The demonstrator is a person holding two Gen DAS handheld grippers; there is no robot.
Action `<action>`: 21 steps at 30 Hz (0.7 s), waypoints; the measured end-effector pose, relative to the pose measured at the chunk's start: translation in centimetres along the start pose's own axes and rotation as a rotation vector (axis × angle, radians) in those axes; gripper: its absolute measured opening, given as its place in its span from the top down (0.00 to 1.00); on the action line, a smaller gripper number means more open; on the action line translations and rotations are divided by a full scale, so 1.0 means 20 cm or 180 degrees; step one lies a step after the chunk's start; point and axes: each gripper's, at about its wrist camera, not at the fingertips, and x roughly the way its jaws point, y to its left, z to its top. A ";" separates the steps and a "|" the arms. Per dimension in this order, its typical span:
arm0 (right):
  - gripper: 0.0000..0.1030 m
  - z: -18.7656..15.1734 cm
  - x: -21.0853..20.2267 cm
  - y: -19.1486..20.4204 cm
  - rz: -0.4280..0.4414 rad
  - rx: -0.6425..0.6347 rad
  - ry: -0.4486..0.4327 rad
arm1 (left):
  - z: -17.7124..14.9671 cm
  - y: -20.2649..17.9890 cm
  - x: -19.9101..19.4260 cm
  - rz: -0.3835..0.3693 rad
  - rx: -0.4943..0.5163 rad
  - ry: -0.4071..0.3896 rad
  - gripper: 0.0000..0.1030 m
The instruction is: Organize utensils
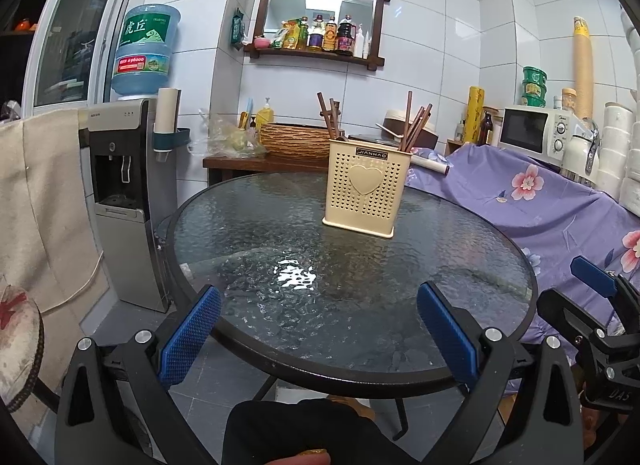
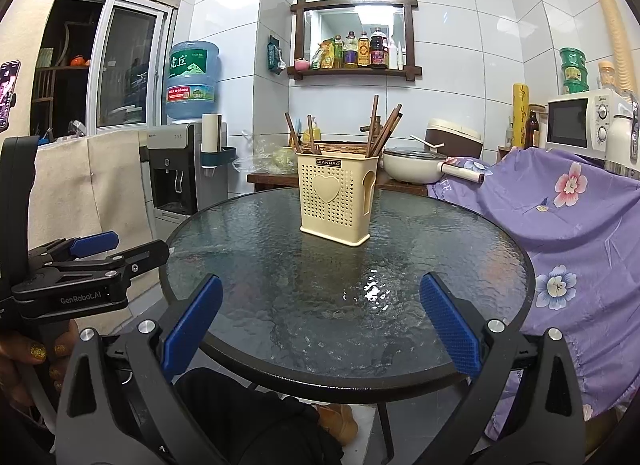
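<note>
Cream plastic, pierced with tiny hearts and marked with one large heart, the utensil holder (image 1: 366, 185) stands upright on the round glass table (image 1: 280, 305), toward its far side. Brown chopsticks (image 1: 416, 123) lean out of the holder's right compartment, and more chopsticks (image 1: 330, 115) rise from its left one. Both grippers hang at the table's near rim, well apart from the holder. The left gripper (image 1: 318, 329) has its blue pads spread wide with nothing between them; the right gripper (image 2: 320, 325) is likewise spread wide and holds nothing. Behind the holder sit a woven basket (image 1: 294, 139) and a white pan (image 2: 412, 167) on a wooden side table. To the holder's right, purple floral cloth (image 1: 540, 201) drapes down beside the glass table.
</note>
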 end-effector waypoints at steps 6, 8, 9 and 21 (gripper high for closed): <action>0.06 0.00 0.00 0.00 -0.0002 -0.0004 0.0011 | 0.00 -0.02 0.01 0.0018 0.0018 0.0024 0.06; 0.06 0.00 0.00 0.00 -0.0003 0.0003 0.0013 | 0.00 -0.02 0.01 0.0012 0.0021 0.0017 0.06; 0.06 0.00 0.01 0.00 -0.0001 0.0007 0.0017 | 0.00 -0.02 0.01 0.0010 0.0022 0.0017 0.06; 0.06 -0.01 0.01 0.00 0.0001 0.0012 0.0041 | -0.01 -0.03 0.01 0.0021 0.0053 0.0048 0.06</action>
